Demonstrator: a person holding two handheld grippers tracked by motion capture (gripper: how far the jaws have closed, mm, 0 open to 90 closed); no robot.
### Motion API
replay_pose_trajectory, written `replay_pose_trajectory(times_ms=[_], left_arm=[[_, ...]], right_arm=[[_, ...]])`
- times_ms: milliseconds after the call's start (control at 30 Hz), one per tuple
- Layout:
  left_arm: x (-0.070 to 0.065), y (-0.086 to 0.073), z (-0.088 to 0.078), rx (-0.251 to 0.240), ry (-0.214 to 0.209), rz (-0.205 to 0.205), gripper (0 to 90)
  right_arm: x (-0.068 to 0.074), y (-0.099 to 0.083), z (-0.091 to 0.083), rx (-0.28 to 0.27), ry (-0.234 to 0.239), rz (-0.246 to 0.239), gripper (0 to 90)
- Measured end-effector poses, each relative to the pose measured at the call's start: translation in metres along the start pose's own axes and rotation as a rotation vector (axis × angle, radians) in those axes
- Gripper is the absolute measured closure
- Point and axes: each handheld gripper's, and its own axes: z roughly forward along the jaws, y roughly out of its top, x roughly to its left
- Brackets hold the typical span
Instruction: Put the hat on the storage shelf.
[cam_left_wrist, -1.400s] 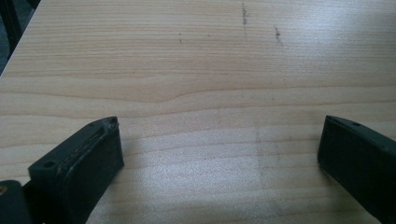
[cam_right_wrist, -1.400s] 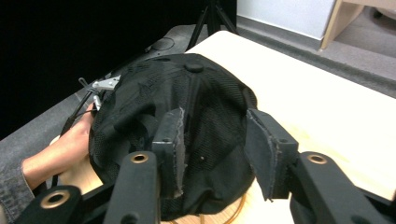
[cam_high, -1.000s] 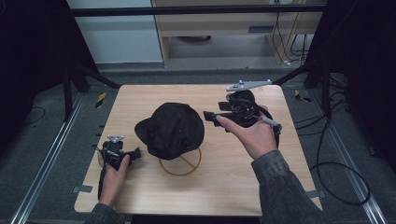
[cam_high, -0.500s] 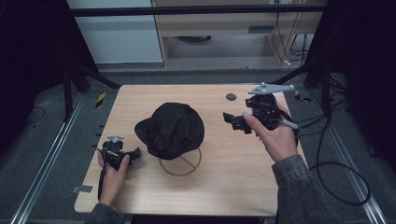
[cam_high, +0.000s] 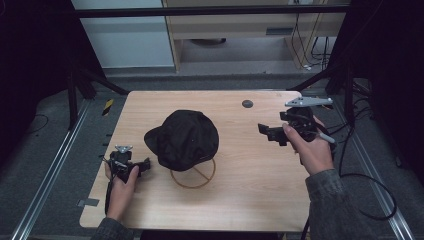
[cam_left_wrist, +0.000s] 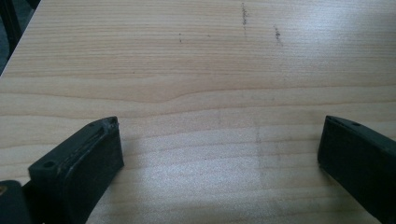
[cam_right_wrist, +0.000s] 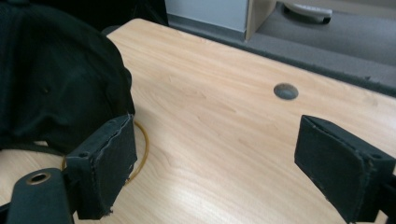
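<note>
High view: we are holding both claws, left claw (cam_high: 146, 164) and right claw (cam_high: 266, 132), spread and empty, flanking the black cap (cam_high: 184, 139) sitting on its wire stand (cam_high: 194, 176) between them on the tabletop (cam_high: 250, 190); it looks soft and light, likely best pinched at the brim.

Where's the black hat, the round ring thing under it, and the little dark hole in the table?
black hat (cam_high: 185, 137), high view, top of crown.
ring (cam_high: 205, 181), high view, front rim.
hole (cam_high: 247, 104), high view, its middle.
</note>
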Motion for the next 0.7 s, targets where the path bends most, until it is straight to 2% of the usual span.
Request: replay_pose_trajectory(times_ms=[33,100,167,200,333,433,500,567,700], left_arm=[[0.000,0.000,0.000,-0.001,-0.001,0.000,0.0],[0.000,0.001,0.001,-0.001,-0.004,0.002,0.0],[0.001,0.001,0.001,0.000,-0.006,0.006,0.0],[0.001,0.001,0.001,0.000,-0.006,0.006,0.0],[0.001,0.001,0.001,0.000,-0.006,0.006,0.0],[0.001,0.001,0.001,0.000,-0.007,0.006,0.0],[0.001,0.001,0.001,0.000,-0.006,0.006,0.0],[0.001,0.001,0.001,0.000,-0.006,0.005,0.0],[0.001,0.001,0.001,0.000,-0.006,0.006,0.0]], right_arm=[[-0.004,-0.011,0.002,0.000,-0.004,0.004,12.6],[-0.006,-0.017,0.004,0.003,-0.013,-0.001,12.0],[-0.013,-0.036,0.011,0.028,-0.036,0.003,11.3],[-0.013,-0.036,0.011,0.028,-0.036,0.003,11.3],[-0.018,-0.058,0.018,0.030,-0.058,0.008,10.2],[-0.021,-0.081,0.023,0.054,-0.072,0.010,9.7],[-0.024,-0.092,0.026,0.063,-0.076,0.028,9.8],[-0.030,-0.110,0.032,0.077,-0.092,0.066,10.7],[-0.037,-0.127,0.044,0.106,-0.113,0.084,11.3]])
